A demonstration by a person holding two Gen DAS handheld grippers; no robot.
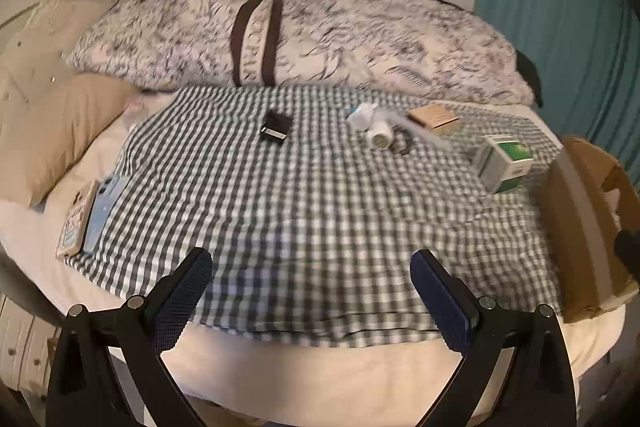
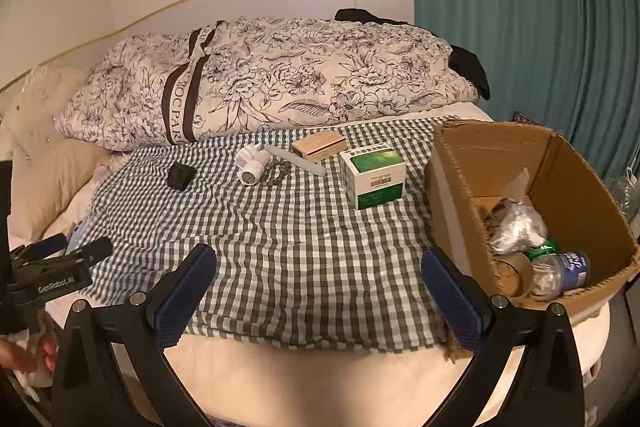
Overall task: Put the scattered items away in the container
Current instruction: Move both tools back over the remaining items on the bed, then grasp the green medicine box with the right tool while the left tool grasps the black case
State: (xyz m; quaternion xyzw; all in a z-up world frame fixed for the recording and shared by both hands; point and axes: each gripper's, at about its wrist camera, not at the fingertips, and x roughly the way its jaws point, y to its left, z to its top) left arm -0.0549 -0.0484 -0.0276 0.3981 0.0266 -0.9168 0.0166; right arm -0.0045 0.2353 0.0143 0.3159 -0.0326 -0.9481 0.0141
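1. Checked cloth [image 2: 304,247] covers the bed, with a floral duvet [image 2: 280,79] behind it.
2. Scattered on the cloth: a green-and-white box [image 2: 374,173], a tan box [image 2: 319,145], a white bottle [image 2: 252,171] and a small black item [image 2: 181,177].
3. At the right edge sits the cardboard box [image 2: 576,179], already holding a plastic bottle [image 2: 564,269].
4. Both the left gripper [image 1: 310,275] and the right gripper [image 2: 318,267] gape wide, empty.

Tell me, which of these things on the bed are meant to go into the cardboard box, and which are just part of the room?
For the job:
- green-and-white box
- tan flat box
- white bottle
- grey tube
- bead string
- small black object
- cardboard box, the container

Just lying about:
- floral duvet
- beige pillow
- checked cloth
- teal curtain
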